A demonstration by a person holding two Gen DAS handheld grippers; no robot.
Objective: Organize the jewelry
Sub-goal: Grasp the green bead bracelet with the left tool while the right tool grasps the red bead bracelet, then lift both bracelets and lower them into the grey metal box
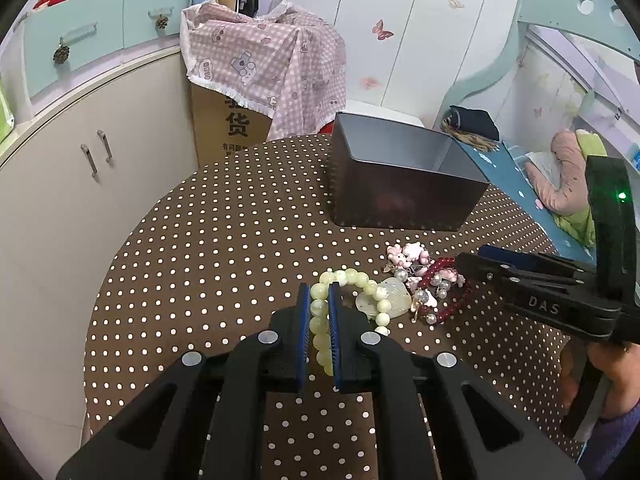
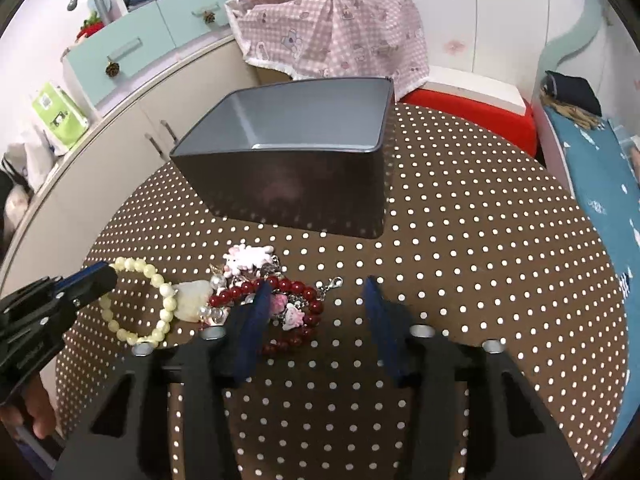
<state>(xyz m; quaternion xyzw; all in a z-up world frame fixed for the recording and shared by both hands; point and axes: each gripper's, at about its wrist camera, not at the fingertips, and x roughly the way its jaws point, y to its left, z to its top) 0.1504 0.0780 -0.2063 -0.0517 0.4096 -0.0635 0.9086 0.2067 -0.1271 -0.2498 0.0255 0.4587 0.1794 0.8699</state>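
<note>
A pale green bead bracelet (image 1: 352,280) with a whitish pendant (image 1: 386,300) lies on the polka-dot table; it also shows in the right wrist view (image 2: 160,292). My left gripper (image 1: 320,292) is shut on its left side, beads between the blue pads. A dark red bead bracelet (image 1: 452,300) and pink charms (image 1: 412,254) lie to the right. My right gripper (image 2: 316,292) is open, its left finger over the red bracelet (image 2: 296,290). An empty grey metal box (image 1: 400,172) stands behind the jewelry; it also shows in the right wrist view (image 2: 292,184).
The round table (image 1: 200,260) has a brown polka-dot cloth. A beige cabinet (image 1: 80,184) stands to the left, a cardboard box under a pink checked cloth (image 1: 264,60) behind, and a bed (image 1: 560,184) to the right.
</note>
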